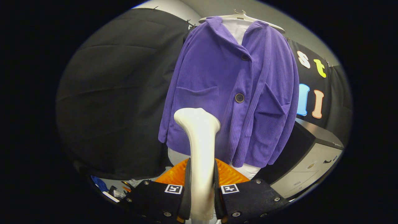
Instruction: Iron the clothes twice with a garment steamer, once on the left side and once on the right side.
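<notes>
Purple corduroy jacket (230, 102) hangs on a white hanger (242, 17) against the black cloth wall (118, 93), buttoned over a white under-layer (238, 29) showing at the collar and below the hem; it sits beyond the fingers, slightly to their right; a grey cabinet (307, 168) stands low to the jacket's right. Fabric ribbed, two dark buttons (239, 97) down the placket, patch pockets either side, sleeves hanging loose; soft folds near the hem.

I hold the garment steamer (200, 149) upright in the gripper (201, 193); fingers closed almost fully, both pressing on its white handle; its flared head rises ahead of them, in front of the jacket's lower left panel. I cannot tell whether head and cloth are touching.

My reading: grasp done, approach under way, probably the first pass on the left side. Next move calls for bringing the head onto the fabric, then a steady stroke along that panel, clear of the buttons; the right side remains after.
</notes>
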